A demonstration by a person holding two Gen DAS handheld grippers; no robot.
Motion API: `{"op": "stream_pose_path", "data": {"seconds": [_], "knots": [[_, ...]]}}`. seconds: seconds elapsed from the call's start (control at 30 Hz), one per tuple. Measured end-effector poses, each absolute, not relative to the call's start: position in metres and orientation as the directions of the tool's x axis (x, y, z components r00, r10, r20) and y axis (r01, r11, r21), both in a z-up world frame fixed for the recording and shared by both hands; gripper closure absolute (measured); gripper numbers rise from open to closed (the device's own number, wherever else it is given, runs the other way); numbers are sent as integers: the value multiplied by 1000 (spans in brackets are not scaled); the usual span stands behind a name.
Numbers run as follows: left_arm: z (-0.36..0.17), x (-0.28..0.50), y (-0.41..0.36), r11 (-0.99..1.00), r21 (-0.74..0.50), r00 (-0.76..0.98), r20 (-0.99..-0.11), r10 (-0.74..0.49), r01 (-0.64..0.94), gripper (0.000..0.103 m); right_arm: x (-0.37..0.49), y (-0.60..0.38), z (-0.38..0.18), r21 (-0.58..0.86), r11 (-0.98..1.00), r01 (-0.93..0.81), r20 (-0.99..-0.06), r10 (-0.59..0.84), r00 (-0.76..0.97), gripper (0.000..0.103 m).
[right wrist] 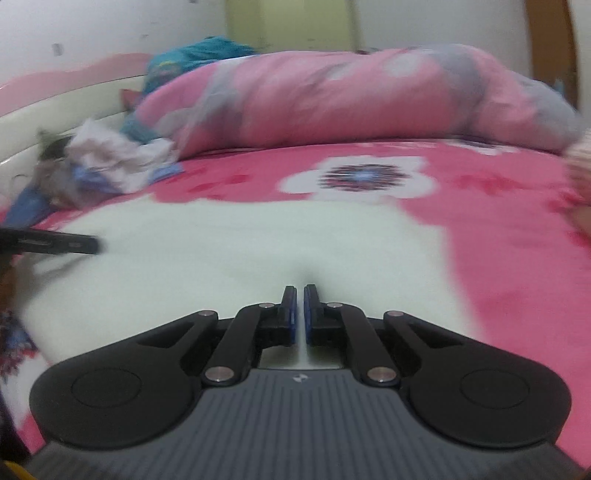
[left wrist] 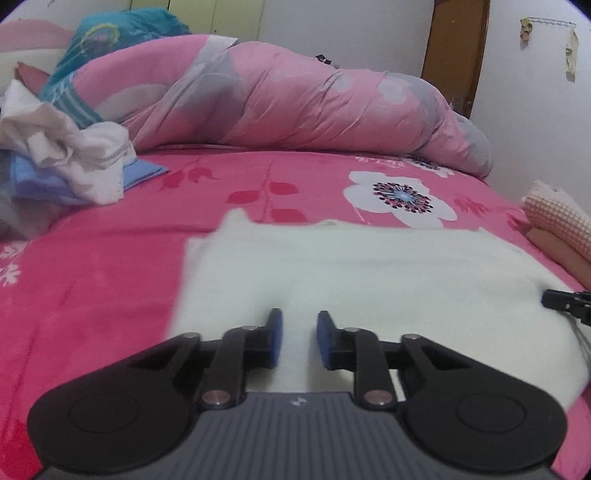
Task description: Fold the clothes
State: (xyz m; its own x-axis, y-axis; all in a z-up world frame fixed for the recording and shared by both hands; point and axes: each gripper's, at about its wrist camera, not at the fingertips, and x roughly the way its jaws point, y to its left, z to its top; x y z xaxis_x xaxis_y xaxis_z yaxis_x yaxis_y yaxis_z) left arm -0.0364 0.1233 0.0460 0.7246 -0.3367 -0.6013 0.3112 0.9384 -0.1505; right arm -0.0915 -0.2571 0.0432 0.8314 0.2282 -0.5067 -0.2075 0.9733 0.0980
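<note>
A white fleecy garment (left wrist: 369,266) lies spread flat on the pink flowered bed sheet (left wrist: 110,277). My left gripper (left wrist: 299,317) is low over the garment's near edge, its blue pads a finger's width apart with white cloth showing in the gap; they do not visibly press on it. In the right wrist view the same garment (right wrist: 240,243) puckers up at my right gripper (right wrist: 300,290), whose pads are together on a thin fold of it. Each gripper also shows in the other's view: the right gripper's tip (left wrist: 565,304) at the far right edge, the left gripper's tip (right wrist: 55,245) at the far left.
A rolled pink quilt (left wrist: 295,96) lies across the back of the bed. A heap of crumpled white and blue clothes (left wrist: 66,155) sits at the back left beside a teal pillow (left wrist: 110,33). Folded checkered cloth (left wrist: 561,218) rests at the right edge. A brown door (left wrist: 454,48) stands behind.
</note>
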Motion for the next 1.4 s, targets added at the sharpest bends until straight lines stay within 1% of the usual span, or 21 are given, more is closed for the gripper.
{"op": "stream_pose_path", "data": {"seconds": [0.07, 0.1, 0.13, 0.27, 0.33, 0.4, 0.47, 0.53, 0.57, 0.63, 0.67, 0.73, 0.8, 0.9, 1.0, 1.07, 1.2, 1.3, 1.33, 1.37, 1.4], "knots": [[59, -37, 117, 940, -123, 742, -585, -328, 319, 78, -96, -279, 49, 105, 979, -175, -517, 204, 832, 102], [66, -37, 112, 940, -101, 756, -570, -322, 325, 67, -96, -280, 53, 94, 981, -169, -515, 193, 835, 99], [74, -38, 107, 940, -78, 770, -554, -317, 331, 62, -96, -277, 59, 77, 983, -168, -510, 184, 840, 97], [87, -14, 70, 914, -75, 751, -546, -372, 398, 62, -67, -243, 81, 79, 963, -257, -462, 264, 847, 95], [76, 6, 57, 916, -82, 722, -589, -363, 393, 62, -43, -218, 82, 49, 955, -291, -478, 278, 833, 95], [57, 25, 56, 934, -86, 698, -641, -319, 348, 62, -20, -202, 70, 30, 951, -308, -531, 276, 801, 97], [36, 34, 73, 947, -133, 683, -664, -304, 293, 66, -6, -207, 45, -6, 963, -271, -603, 213, 768, 97], [27, 33, 95, 926, -247, 679, -629, -378, 286, 70, -8, -236, 36, 109, 964, -241, -591, 258, 765, 99], [25, 33, 98, 921, -261, 678, -624, -389, 289, 72, -11, -252, 38, 161, 966, -203, -589, 259, 766, 100], [23, 34, 103, 914, -280, 677, -614, -407, 295, 72, -16, -271, 42, 120, 982, -143, -603, 186, 776, 101], [22, 33, 101, 915, -271, 681, -611, -403, 299, 72, -18, -276, 44, 81, 988, -130, -610, 152, 778, 101], [21, 31, 95, 920, -242, 692, -606, -392, 309, 69, -15, -280, 52, 83, 992, -97, -628, 127, 768, 101], [20, 30, 91, 922, -221, 700, -602, -385, 317, 68, -9, -268, 64, 50, 995, -90, -617, 102, 781, 95], [20, 30, 93, 921, -230, 699, -600, -390, 316, 67, 13, -241, 72, 49, 988, -150, -581, 150, 800, 94], [20, 31, 94, 919, -237, 699, -596, -395, 316, 68, 42, -227, 57, 81, 981, -176, -603, 189, 775, 96], [19, 32, 95, 918, -240, 699, -594, -397, 317, 68, 56, -231, 37, 78, 988, -132, -649, 151, 746, 96], [17, 31, 92, 918, -240, 704, -589, -397, 317, 67, 50, -289, 29, 291, 956, 30, -625, 166, 763, 101], [17, 30, 92, 917, -239, 705, -587, -398, 318, 67, 42, -301, 37, 271, 959, 81, -608, 106, 787, 102], [17, 30, 92, 918, -238, 706, -587, -397, 319, 67, 40, -300, 42, 259, 962, 89, -599, 88, 796, 100], [17, 30, 92, 918, -235, 706, -587, -396, 319, 67, 39, -300, 47, 246, 964, 97, -590, 70, 805, 94], [17, 29, 92, 919, -233, 707, -587, -395, 319, 67, 37, -299, 51, 234, 967, 106, -580, 51, 813, 94]]}}
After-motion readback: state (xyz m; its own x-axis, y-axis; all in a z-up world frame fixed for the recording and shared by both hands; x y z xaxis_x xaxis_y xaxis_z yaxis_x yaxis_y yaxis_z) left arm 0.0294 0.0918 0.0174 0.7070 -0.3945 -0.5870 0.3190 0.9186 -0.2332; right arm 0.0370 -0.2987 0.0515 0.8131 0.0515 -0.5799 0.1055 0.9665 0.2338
